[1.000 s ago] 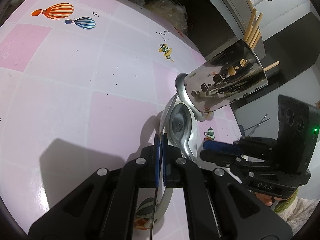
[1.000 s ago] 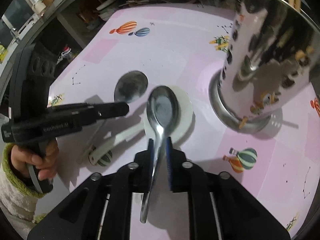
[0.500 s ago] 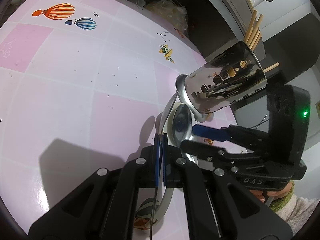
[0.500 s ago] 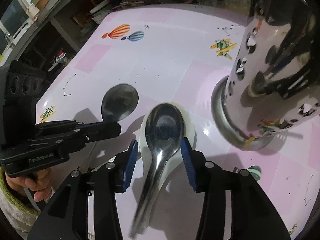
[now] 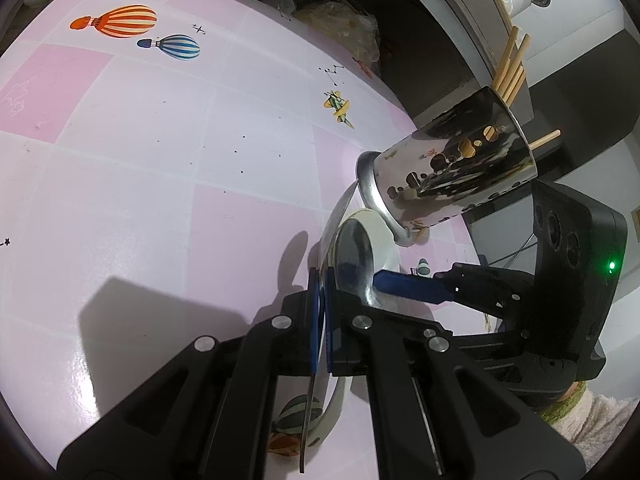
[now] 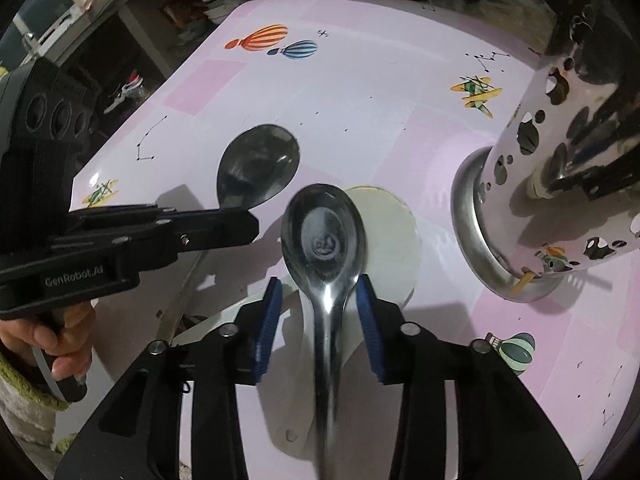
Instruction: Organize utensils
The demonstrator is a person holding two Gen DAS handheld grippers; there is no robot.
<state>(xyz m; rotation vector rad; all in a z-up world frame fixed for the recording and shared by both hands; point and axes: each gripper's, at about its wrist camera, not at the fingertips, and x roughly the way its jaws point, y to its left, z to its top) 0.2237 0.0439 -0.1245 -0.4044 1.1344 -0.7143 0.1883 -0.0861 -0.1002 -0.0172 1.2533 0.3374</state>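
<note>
My left gripper (image 5: pixel 320 276) is shut on the thin handle of a metal spoon (image 5: pixel 336 220), seen edge-on. In the right wrist view that spoon's bowl (image 6: pixel 256 164) hovers over the table ahead of the left gripper (image 6: pixel 236 226). A second metal spoon (image 6: pixel 323 232) lies on a white ceramic spoon (image 6: pixel 392 240). My right gripper (image 6: pixel 319 284) straddles its neck, jaws closing, with a gap on each side of the neck. A perforated steel utensil holder (image 6: pixel 560 184) stands to the right, with wooden chopsticks (image 5: pixel 510 64) in it.
The pink tablecloth (image 5: pixel 160 140) has balloon and plane prints. Cluttered dark shelves (image 6: pixel 168 12) lie beyond the table's left edge. A hand (image 6: pixel 44 336) with a green cuff grips the left tool. A wall and cabinet (image 5: pixel 580 100) rise behind the holder.
The right gripper was shut on the second metal spoon a second ago, then let go and opened wide. Its jaws have since narrowed around the neck. The left gripper kept still.
</note>
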